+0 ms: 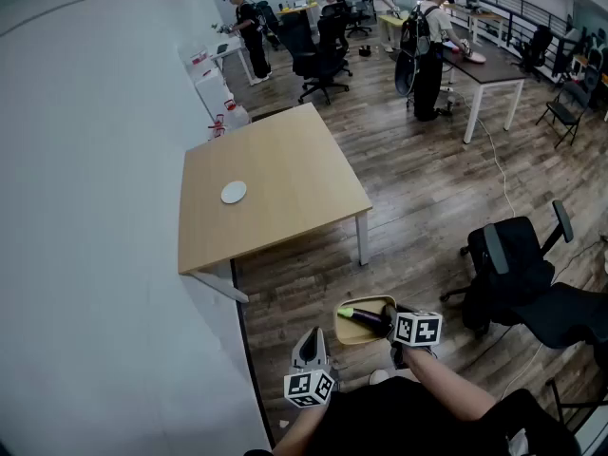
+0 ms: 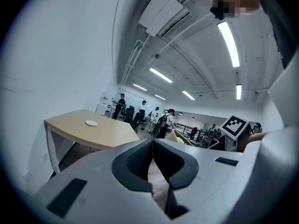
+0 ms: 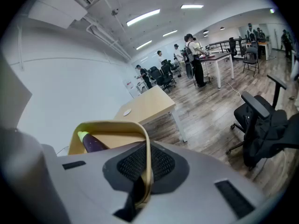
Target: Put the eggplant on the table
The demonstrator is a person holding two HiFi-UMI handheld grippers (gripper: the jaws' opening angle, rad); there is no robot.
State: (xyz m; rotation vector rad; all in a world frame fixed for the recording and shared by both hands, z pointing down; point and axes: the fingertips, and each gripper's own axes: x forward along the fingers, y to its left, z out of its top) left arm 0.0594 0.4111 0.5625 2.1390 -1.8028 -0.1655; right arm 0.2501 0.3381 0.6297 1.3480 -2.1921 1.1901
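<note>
A dark purple eggplant (image 1: 363,318) with a green stem end lies in a shallow yellow basket (image 1: 348,336) held above the wooden floor. My right gripper (image 1: 389,321) is shut on the basket's thin rim (image 3: 145,139). In the right gripper view the eggplant (image 3: 93,143) shows at the basket's far left corner. My left gripper (image 1: 310,346) hangs to the basket's left, shut and empty, and its pads (image 2: 140,158) meet with nothing between them. The light wooden table (image 1: 285,174) stands ahead, bare apart from a small white disc (image 1: 234,192).
A white wall runs along the left of the table. Black office chairs (image 1: 518,274) stand to my right. Farther back are a white cabinet (image 1: 214,88), a dark-topped table (image 1: 489,69), more chairs and several people.
</note>
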